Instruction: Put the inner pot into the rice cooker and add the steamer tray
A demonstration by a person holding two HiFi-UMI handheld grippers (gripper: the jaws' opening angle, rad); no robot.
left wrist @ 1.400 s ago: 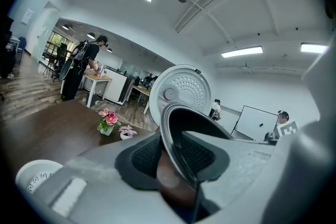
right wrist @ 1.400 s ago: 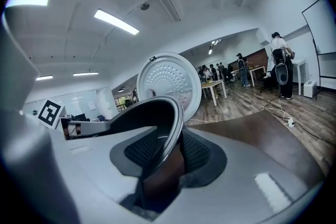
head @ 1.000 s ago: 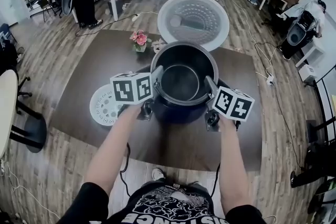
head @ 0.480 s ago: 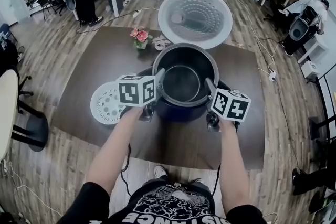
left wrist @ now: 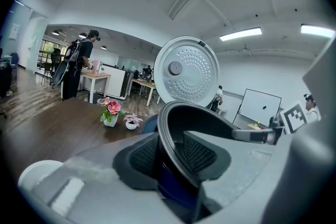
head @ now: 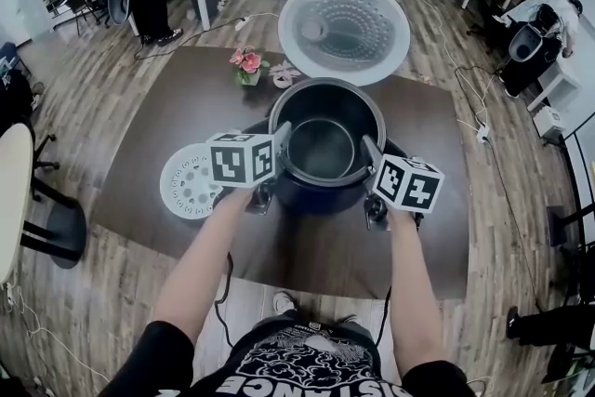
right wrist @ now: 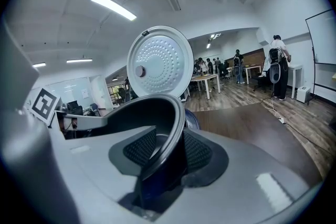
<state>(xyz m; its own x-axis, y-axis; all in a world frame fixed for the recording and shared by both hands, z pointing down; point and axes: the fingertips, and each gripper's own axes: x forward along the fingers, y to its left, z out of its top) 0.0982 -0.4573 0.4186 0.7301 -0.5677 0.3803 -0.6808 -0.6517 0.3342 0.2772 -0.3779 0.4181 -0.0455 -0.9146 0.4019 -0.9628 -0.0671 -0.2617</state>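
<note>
Landmark: rice cooker (head: 321,198), dark blue body, standing on a dark brown table (head: 167,116).
Lid: white lid (head: 344,31), swung fully open at the cooker's far side, with its perforated inner face showing.
Inner pot: dark inner pot (head: 321,149), sitting down inside the cooker, with its rim at the cooker's top opening.
Left gripper: the left gripper (left wrist: 169,153) is at the cooker's near-left. It straddles the pot's rim with one pad outside the wall and one inside. Its jaws have just been opening. The pads (left wrist: 142,157) seem eased off the metal, though the angle is too flat to be sure.
Right gripper: the right gripper (right wrist: 168,152) is at the cooker's near-right. It is clamped on the pot's rim, with a pad against each face of the wall.
Marker cubes: one marker cube (head: 240,159) on each gripper, both on the cooker's near side.
Steamer tray: white perforated steamer tray (head: 184,189), lying flat on the table to the cooker's left. It is near the cooker but apart from it, and the left cube partly covers it.
Flowers: pink flowers (head: 246,68) in a small holder on the table, beyond the cooker's far-left. A small white pot (head: 282,75) stands just beside them, nearer the lid.
</note>
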